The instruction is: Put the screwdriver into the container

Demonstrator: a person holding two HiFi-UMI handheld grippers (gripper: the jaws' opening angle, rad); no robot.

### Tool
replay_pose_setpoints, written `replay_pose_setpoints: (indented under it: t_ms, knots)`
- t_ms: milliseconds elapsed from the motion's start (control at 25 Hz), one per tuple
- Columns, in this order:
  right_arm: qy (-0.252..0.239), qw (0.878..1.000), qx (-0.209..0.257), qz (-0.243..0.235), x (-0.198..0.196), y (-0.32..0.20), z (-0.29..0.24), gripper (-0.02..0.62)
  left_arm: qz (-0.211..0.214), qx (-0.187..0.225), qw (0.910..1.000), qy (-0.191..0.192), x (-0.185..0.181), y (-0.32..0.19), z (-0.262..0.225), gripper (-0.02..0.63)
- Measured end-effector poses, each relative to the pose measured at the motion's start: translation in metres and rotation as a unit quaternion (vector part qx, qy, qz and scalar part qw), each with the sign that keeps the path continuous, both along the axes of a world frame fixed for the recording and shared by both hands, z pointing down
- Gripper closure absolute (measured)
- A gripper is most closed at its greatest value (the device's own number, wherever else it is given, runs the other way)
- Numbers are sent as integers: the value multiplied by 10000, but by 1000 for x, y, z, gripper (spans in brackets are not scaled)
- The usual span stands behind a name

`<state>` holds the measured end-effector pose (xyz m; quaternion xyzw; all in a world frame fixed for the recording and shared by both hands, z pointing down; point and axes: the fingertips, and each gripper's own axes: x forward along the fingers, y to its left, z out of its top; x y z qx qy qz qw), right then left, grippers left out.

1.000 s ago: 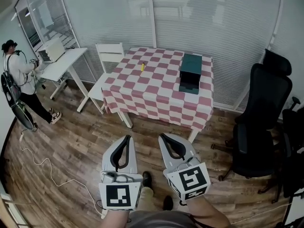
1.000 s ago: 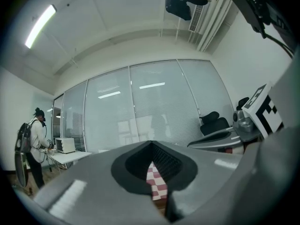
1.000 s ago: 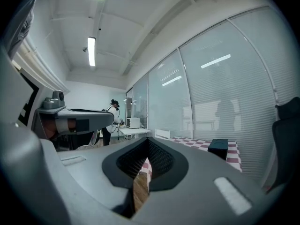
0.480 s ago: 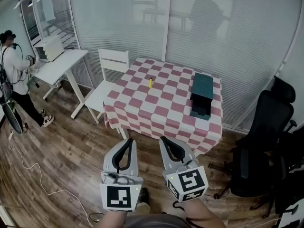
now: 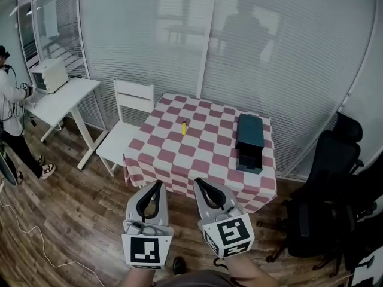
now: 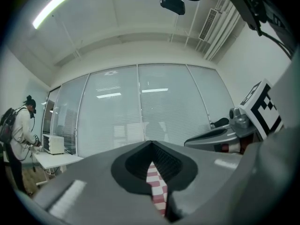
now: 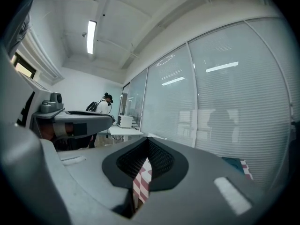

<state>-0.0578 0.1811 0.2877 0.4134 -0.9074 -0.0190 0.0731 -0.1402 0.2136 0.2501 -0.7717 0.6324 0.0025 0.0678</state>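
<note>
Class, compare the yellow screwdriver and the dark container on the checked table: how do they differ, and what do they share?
Colour: the screwdriver is yellow, the container dark green. Size: the screwdriver is small and slim, the container far larger and boxy. Place: the screwdriver lies left of the middle of the checked table, the container by its right edge. Shared: both rest on that table, apart.

Checkered table [image 5: 203, 160], white chair [image 5: 127, 124] just beside it; black office chair [image 5: 326, 178], white desk [image 5: 60, 99], person [image 5: 9, 109] at it
</note>
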Motion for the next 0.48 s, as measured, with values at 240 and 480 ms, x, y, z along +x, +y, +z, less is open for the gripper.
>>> replay_pose_setpoints:
  t_ms: [240,480]
  knots:
    - [40,9998,-27,167,4,-22,5,571,72,-137,9999,-29,-5,-24,12,606]
    - [8,9996,-162,223,8,-58,19,571,174,-316,9993,-100,1,-60,28,606]
